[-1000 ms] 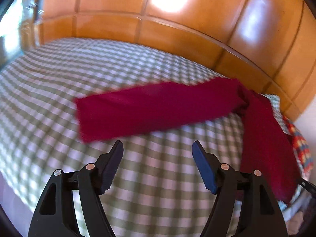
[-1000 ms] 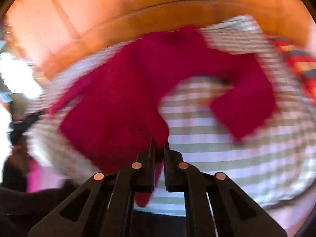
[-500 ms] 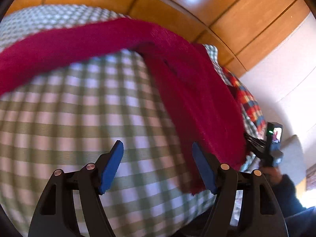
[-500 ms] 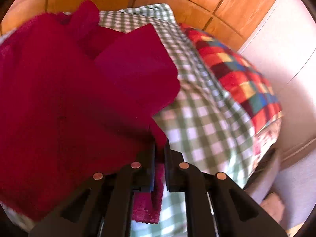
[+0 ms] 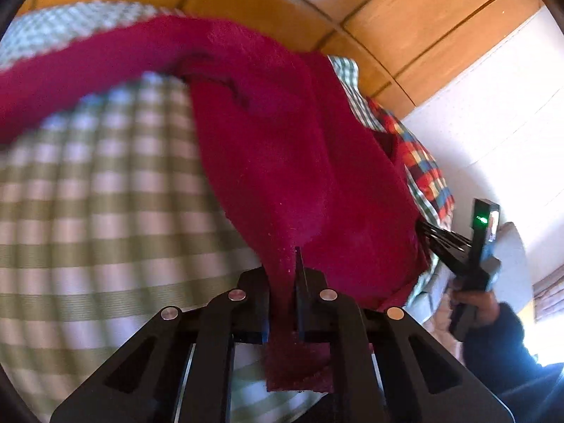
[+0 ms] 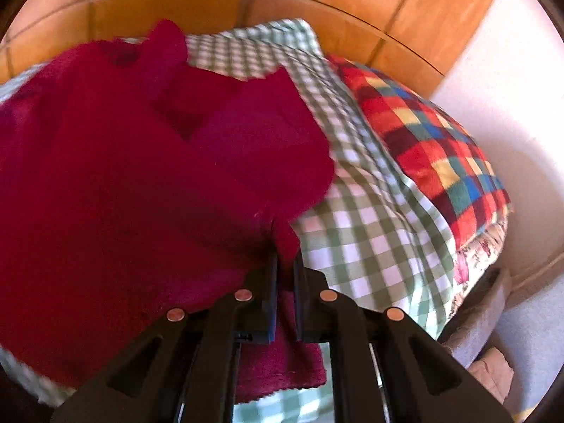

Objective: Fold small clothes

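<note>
A dark red knit sweater (image 5: 282, 148) lies spread on a green-and-white checked bedspread (image 5: 105, 211). My left gripper (image 5: 283, 282) is shut on its hem edge, with cloth hanging out behind the jaws. One sleeve stretches away to the left. In the right wrist view the sweater (image 6: 123, 183) fills the left half, a sleeve folded over its body. My right gripper (image 6: 283, 275) is shut on another edge of the hem. The right gripper also shows in the left wrist view (image 5: 428, 234), at the sweater's right edge.
A wooden headboard (image 5: 352, 3) runs along the far side of the bed. A multicoloured checked blanket (image 6: 430, 148) lies at the bed's right edge, by a white wall (image 6: 511, 81). The bedspread (image 6: 370, 232) drops off at the right.
My left gripper was open above the bedspread; it has swung right to the sweater's hem and shut on it. My right gripper stayed shut on the sweater and pulled it flatter.
</note>
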Available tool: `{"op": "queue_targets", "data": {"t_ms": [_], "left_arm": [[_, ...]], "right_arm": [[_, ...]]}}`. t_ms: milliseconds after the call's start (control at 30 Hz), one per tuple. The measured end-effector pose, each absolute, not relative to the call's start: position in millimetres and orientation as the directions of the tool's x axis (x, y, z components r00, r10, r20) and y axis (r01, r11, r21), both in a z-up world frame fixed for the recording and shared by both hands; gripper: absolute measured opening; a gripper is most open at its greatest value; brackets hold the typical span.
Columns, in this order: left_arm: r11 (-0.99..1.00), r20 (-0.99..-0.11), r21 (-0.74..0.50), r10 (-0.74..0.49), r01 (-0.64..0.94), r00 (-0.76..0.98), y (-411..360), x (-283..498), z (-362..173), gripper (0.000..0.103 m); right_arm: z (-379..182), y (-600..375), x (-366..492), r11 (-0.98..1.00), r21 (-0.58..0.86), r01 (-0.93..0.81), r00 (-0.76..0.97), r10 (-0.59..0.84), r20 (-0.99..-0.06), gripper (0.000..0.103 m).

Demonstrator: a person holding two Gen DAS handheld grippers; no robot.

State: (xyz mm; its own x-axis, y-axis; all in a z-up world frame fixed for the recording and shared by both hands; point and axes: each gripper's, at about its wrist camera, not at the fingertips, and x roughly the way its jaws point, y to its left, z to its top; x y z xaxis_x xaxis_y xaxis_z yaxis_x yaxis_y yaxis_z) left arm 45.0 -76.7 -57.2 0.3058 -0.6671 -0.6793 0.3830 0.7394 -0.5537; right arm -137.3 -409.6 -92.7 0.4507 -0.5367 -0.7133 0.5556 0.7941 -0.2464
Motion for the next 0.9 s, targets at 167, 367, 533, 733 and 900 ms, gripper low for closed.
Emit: {"op": "queue_targets", "data": {"t_ms": [167, 367, 533, 733, 900], "left_arm": [[0.821, -0.72, -0.469, -0.569, 0.326, 0.397, -14, 25, -44, 0.009], [0.873, -0.76, -0.441, -0.487, 0.209, 0.431, 61, -31, -55, 0.009], [0.867, -0.763, -0.453, -0.497, 0.206, 0.413, 60, -60, -65, 0.009], [0.836, -0.744, -0.484, -0.549, 0.259, 0.381, 42, -47, -58, 0.016], [0.862, -0.722, -0.5, -0.467, 0.083, 0.51, 92, -26, -48, 0.052]], "right_arm": [[-86, -337, -122, 0.92, -0.171, 0.353, 0.58, -0.358, -0.732, 0.007], [-95, -244, -101, 0.993, -0.11, 0.045, 0.623, -0.114, -0.774, 0.006], [-104, -242, -105, 0.984, -0.179, 0.011, 0.585, -0.152, -0.796, 0.006], [-115, -322, -141, 0.938, -0.272, 0.214, 0.441, -0.341, -0.83, 0.005], [-110, -333, -149, 0.924, -0.314, 0.22, 0.424, -0.38, -0.822, 0.03]]}}
